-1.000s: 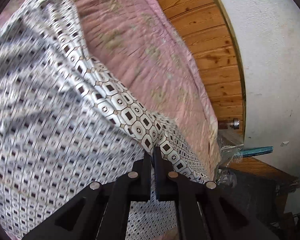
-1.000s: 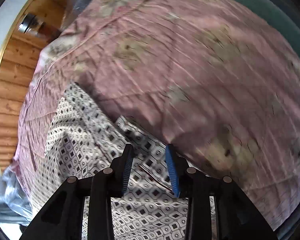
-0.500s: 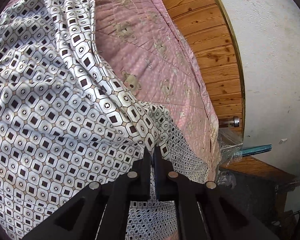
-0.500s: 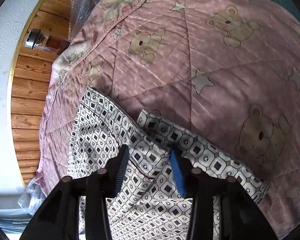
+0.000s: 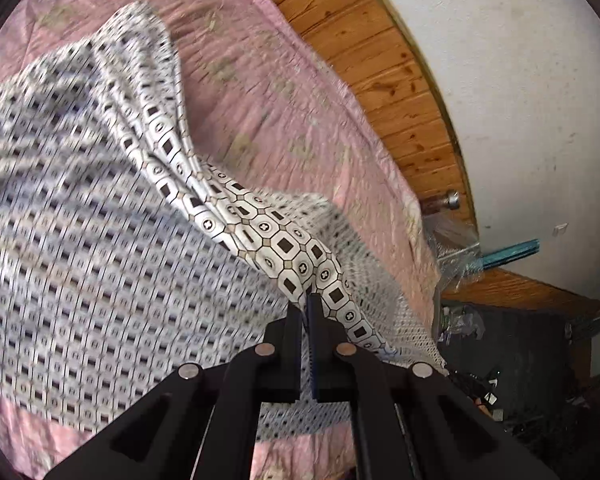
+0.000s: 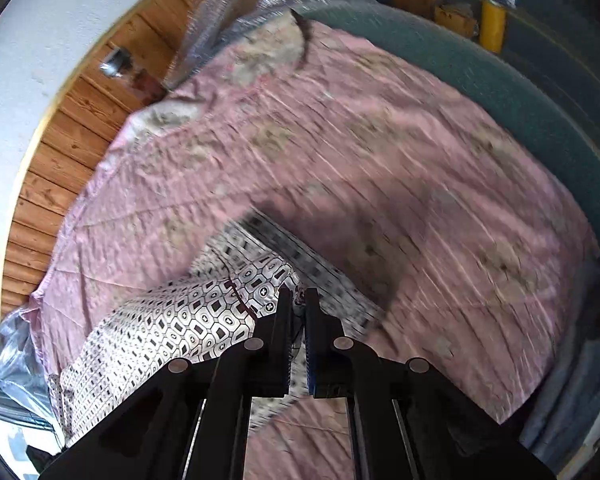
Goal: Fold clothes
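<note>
Both tongs, left [image 5: 307,300] and right [image 6: 295,294], pinch the patterned garment [image 5: 100,240].

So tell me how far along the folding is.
Early. Done: both grippers have a grip, the left gripper and right gripper each shut on the patterned garment. In hand: it hangs lifted and bunched over the pink quilt. Left: no neat fold shows yet; laying it flat and folding remain.
</note>
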{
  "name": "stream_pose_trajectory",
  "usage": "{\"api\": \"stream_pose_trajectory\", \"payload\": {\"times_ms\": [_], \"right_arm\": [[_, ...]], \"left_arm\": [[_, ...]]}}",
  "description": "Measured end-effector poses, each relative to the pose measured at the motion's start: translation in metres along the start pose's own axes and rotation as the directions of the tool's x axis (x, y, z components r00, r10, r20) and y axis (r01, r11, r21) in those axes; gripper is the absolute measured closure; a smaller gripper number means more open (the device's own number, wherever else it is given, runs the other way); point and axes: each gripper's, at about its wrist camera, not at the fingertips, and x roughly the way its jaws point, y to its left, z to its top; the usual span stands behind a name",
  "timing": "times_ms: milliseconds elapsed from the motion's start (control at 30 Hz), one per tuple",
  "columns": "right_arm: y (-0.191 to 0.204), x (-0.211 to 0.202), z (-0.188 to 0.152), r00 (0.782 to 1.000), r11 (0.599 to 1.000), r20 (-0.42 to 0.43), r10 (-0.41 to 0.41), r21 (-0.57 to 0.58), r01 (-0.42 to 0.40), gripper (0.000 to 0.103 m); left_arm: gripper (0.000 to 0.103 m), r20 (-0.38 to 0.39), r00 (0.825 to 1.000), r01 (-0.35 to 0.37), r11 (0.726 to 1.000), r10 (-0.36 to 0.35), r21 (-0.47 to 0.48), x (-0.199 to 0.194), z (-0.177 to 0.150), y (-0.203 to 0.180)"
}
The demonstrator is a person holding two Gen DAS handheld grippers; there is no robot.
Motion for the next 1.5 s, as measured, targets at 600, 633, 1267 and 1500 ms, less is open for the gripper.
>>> {"api": "stream_pose_trajectory", "payload": {"times_ms": [600,633,1267,1500], "right_arm": [[-0.008,0.039,0.002,0.976,0.976,-0.009,-0.216,-0.007,0.216,0.099],[-0.005,0.038,0.006,0.980,0.980,-0.012,-0.199,-0.006,0.199,0.099],[-0.032,0.051,-0.006,0.963,0.966,-0.069,-0.260,-0.030,0.258,0.095],[0.024,-0.013,-0.011,0.863,0.868,0.243,-0.444,-0.121,0.481,0.064]], "left_arm": [[0.101,-0.080,0.993,-0.081,0.995,0.085,0.053,0.053,-0.042,0.034],[0.101,-0.070,0.993,-0.087,0.995,0.090,0.044,0.050,-0.041,0.034],[0.101,0.012,1.000,-0.026,1.000,0.026,0.003,0.015,-0.009,0.020],[0.101,0.127,0.978,-0.162,0.985,0.169,-0.061,-0.030,0.010,0.054]]}}
